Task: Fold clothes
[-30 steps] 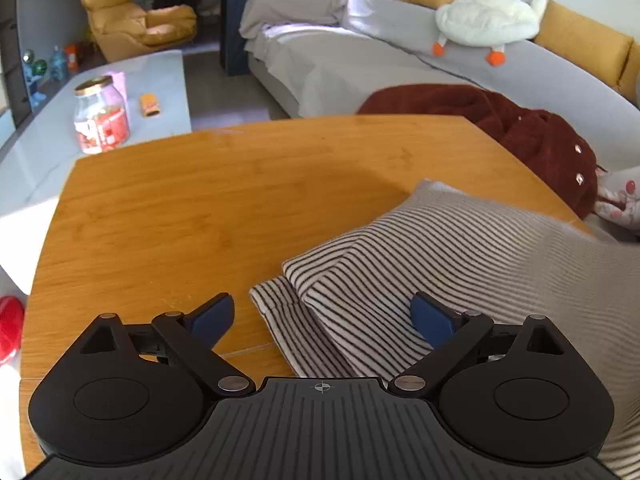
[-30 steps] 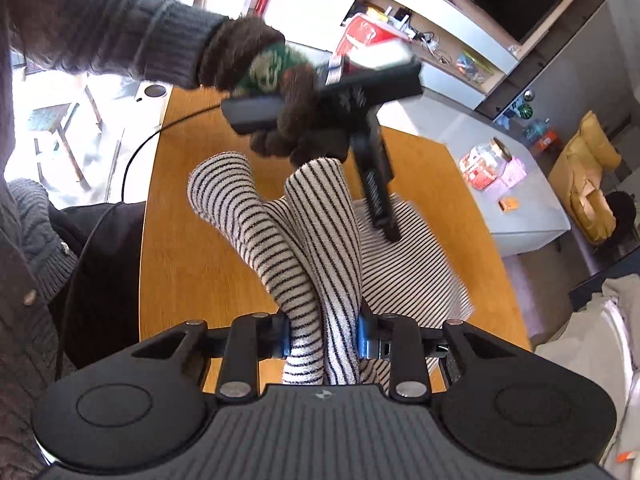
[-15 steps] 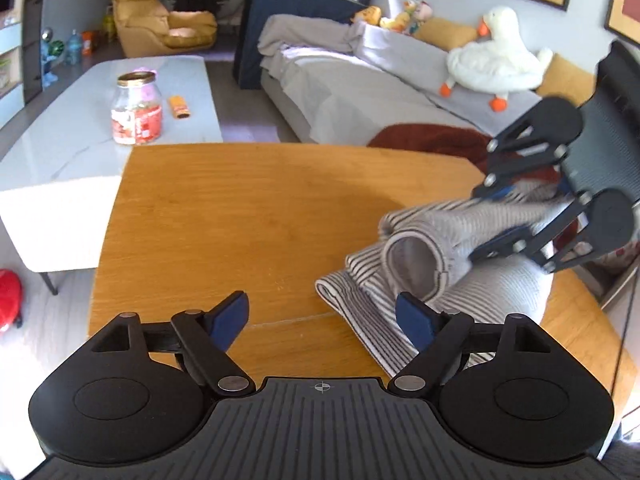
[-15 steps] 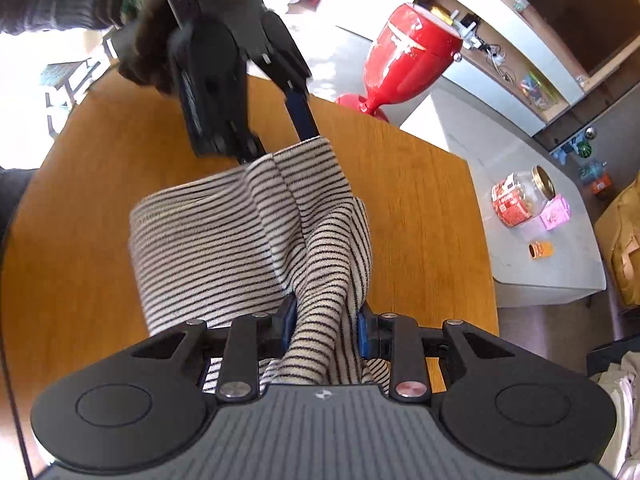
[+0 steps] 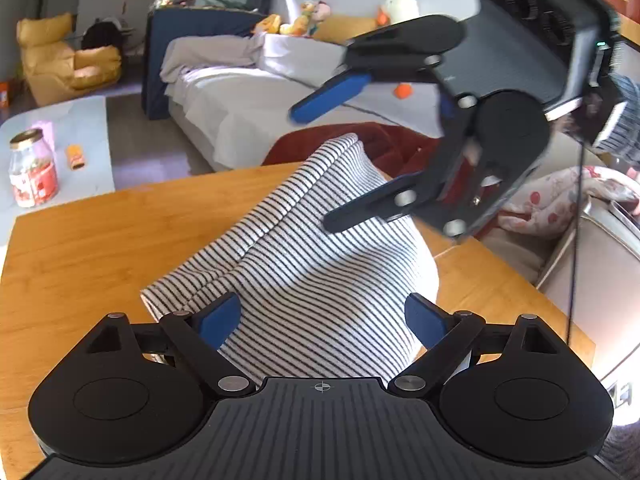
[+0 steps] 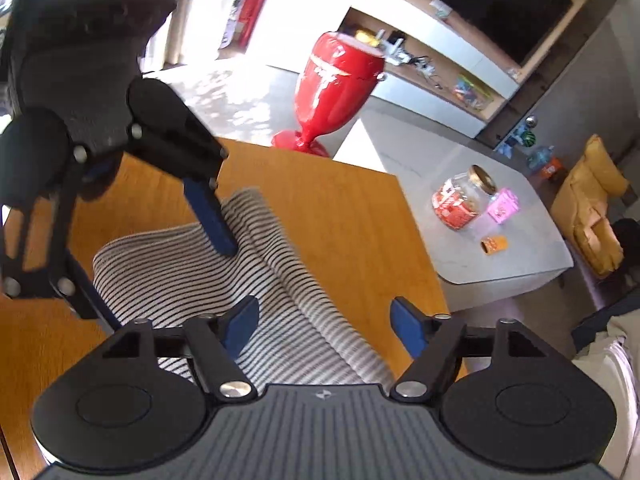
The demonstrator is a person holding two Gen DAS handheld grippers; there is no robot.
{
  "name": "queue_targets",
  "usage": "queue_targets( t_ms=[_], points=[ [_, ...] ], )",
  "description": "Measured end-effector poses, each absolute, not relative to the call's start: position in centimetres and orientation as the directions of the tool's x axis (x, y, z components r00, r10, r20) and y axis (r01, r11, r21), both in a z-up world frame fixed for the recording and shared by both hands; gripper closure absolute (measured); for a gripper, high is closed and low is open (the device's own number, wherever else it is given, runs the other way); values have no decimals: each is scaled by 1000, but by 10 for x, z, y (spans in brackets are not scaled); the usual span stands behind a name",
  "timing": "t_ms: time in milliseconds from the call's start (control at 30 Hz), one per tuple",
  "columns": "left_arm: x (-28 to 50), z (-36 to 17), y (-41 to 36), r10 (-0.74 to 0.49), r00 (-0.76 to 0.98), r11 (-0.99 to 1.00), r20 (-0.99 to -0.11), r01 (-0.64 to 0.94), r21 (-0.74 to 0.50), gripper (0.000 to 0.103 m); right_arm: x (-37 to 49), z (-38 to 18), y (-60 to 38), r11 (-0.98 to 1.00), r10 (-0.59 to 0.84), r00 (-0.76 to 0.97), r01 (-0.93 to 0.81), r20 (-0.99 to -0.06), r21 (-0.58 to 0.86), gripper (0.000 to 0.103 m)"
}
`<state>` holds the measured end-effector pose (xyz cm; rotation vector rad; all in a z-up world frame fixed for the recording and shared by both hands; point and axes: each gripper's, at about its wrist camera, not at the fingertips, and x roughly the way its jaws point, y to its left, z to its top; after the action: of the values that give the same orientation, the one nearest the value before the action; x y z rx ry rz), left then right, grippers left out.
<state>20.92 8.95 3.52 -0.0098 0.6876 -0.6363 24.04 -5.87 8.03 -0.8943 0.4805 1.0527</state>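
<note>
Left wrist: striped garment (image 5: pixel 320 264) on table (image 5: pixel 100 232)

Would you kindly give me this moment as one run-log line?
step: fold clothes | left gripper: open over striped garment | right gripper: open, garment released | garment: folded on wooden table

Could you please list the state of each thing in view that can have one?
left gripper: open, holding nothing
right gripper: open, holding nothing
striped garment: folded over, bunched, lying on the table
wooden table: bearing the garment
glass jar: upright, lid on
</note>
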Motion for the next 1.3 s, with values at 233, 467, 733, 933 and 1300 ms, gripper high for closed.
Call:
queue_targets(
  t_ms=[233,467,733,933,1300],
  points=[
    [218,27,95,-523,587,830,-619,517,-211,10,277,80,-95,566,471,573,-780,-671,-269,2],
    [221,21,101,-495,581,849,-646,483,-217,9,322,0,-96,760,284,628,-609,-725,-229,1],
    [215,18,98,-499,574,845,-649,488,-218,6,287,44,-119,802,372,618,-590,-692,-95,1],
    [215,17,96,-496,575,845,-650,491,-211,6,259,19,-114,804,330,594,-584,-734,-111,1],
    [214,70,103,-423,696,865,-581,501,-29,8,266,0,-99,818,286,581,-562,-762,-122,1]
  ],
)
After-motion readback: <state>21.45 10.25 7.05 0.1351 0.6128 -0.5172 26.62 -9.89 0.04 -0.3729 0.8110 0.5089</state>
